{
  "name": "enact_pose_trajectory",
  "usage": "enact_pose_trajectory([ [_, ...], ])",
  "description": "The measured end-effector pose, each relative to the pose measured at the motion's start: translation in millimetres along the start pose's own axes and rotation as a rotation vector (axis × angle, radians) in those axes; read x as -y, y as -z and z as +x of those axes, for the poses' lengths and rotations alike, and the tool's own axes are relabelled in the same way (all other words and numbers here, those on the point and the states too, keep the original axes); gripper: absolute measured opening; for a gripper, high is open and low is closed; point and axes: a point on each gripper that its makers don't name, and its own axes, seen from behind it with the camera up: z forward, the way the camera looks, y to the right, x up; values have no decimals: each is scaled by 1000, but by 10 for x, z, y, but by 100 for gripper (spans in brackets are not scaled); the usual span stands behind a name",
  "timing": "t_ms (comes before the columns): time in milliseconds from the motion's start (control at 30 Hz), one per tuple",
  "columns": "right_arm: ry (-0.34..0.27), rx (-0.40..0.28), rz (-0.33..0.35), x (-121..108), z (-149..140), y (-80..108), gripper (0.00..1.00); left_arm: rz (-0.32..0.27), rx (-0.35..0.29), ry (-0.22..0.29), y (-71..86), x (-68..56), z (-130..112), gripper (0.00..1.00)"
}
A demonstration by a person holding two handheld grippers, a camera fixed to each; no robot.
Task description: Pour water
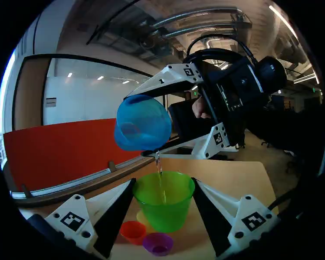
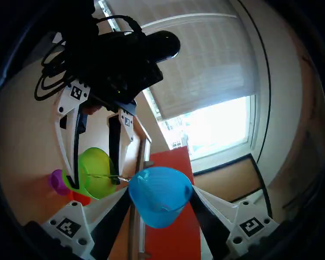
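So the left gripper is pinching the green cup from both sides. It's upright over the tan table, closer to the edge that runs along the red panel. Can't tell if the cup's bottom actually touches the table. The right gripper is clamped on the blue cup, which is tipped way over just above the green one. A thin stream of water falls from its rim into the green cup. A little orange cup and a purple cup sit right beside the green cup's base.
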Motion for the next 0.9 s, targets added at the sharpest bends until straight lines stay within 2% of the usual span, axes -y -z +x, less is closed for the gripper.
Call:
enact_pose_trajectory([
  [900, 50, 6, -15, -38, 4, 24, 91, 1, 2, -8, -11, -3, 9, 90],
])
